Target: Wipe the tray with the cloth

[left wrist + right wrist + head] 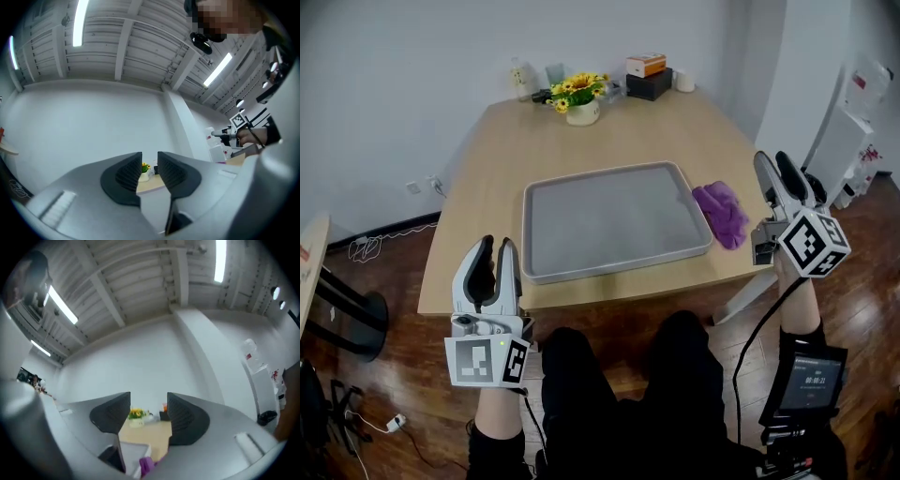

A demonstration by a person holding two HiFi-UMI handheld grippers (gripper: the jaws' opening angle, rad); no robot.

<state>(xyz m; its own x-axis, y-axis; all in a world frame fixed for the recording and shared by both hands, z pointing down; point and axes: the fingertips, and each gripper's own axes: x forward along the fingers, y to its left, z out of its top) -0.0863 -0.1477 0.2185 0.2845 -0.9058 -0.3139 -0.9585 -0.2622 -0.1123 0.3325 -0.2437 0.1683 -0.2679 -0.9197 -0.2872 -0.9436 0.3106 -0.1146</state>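
A grey rectangular tray (614,220) lies flat in the middle of the wooden table (497,159). A crumpled purple cloth (722,212) rests on the table just off the tray's right edge. My left gripper (495,247) hovers before the table's near left edge, jaws almost together and nothing between them (150,161). My right gripper (772,161) is held off the table's right side, close to the cloth, and it is open and empty (148,404). In the right gripper view the cloth (146,466) and a tray corner (133,453) show low between the jaws.
A pot of yellow flowers (581,96), a bottle (521,79), stacked boxes (649,75) and a white cup (684,81) stand along the table's far end. The person's legs (628,375) are at the near edge. White equipment (853,131) stands at the right.
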